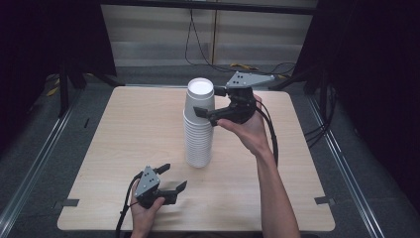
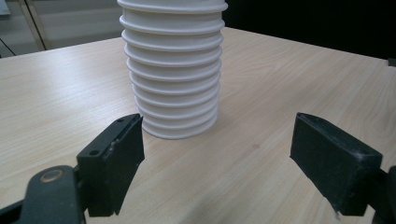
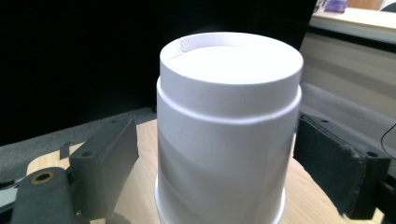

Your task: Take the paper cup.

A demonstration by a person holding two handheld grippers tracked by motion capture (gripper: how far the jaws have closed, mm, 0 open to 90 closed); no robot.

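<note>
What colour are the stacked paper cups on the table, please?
White; the stacked paper cups show best in the left gripper view.

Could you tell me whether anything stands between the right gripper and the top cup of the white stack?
Nothing visible does. The right gripper already has its jaws on either side of the top cup of the upside-down stack, with a small gap still showing at one pad. The left gripper sits apart, near the table's front edge.
</note>
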